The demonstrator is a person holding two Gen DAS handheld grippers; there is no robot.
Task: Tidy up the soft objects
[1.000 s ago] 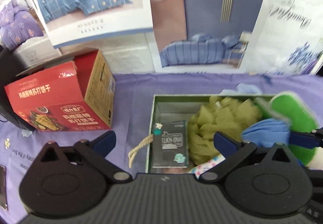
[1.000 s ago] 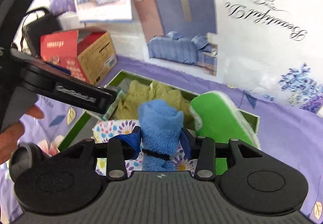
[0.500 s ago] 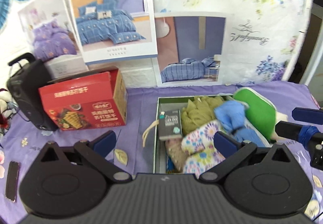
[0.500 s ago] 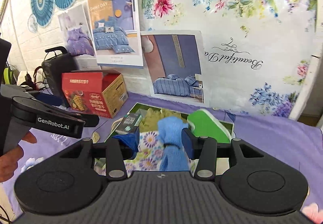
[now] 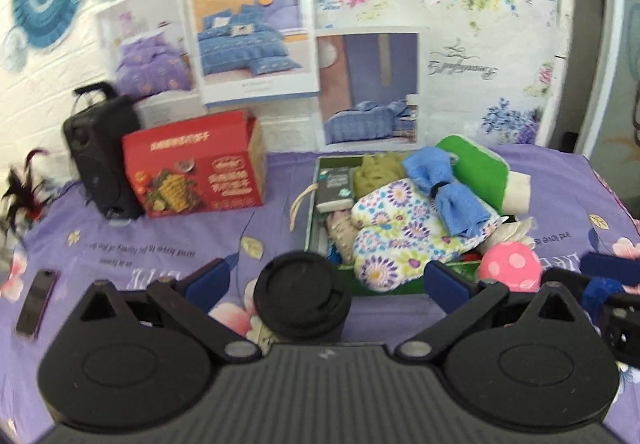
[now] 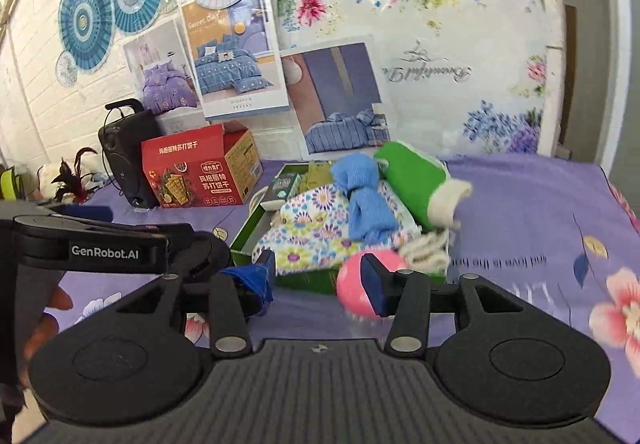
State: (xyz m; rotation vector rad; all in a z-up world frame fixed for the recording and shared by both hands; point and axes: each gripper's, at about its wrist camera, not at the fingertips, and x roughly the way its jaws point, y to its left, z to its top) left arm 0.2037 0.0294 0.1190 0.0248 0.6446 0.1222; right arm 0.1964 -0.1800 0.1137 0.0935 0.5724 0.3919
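Both grippers have pulled back from the green box (image 5: 316, 199) since a second ago, when the right one was pinching the blue towel roll (image 5: 448, 187) over the box; the roll now lies free on top of the pile inside, resting across the floral cloth (image 5: 404, 232). The right gripper (image 6: 320, 280) has just been opening its jaws, which stand at a moderate gap with nothing between them; the pink spotted ball (image 6: 360, 284) sits just behind its right finger, at the near outer corner of the box. The left gripper (image 5: 324, 280) has its jaws spread wide and empty, hovering over the purple bedsheet-covered table (image 5: 160, 240), with a round black lid (image 5: 300, 296) on a cup-like thing right between its fingers, though whether it touches them cannot be told. In the box, a green mitt (image 5: 476, 171) with a cream cuff leans over the far right rim, an olive mesh puff (image 5: 376, 171) fills the far end, and a dark tissue pack (image 5: 334, 183) lies along the left wall, a cream cord hanging out beside it. Left of the box and well apart stand a red cardboard carton (image 5: 192, 167) and a black speaker (image 5: 100, 155). A phone (image 5: 36, 302) lies at the left edge of the table. In the right wrist view the left gripper's black arm crosses the left side, a hand (image 6: 44, 324) gripping it below.
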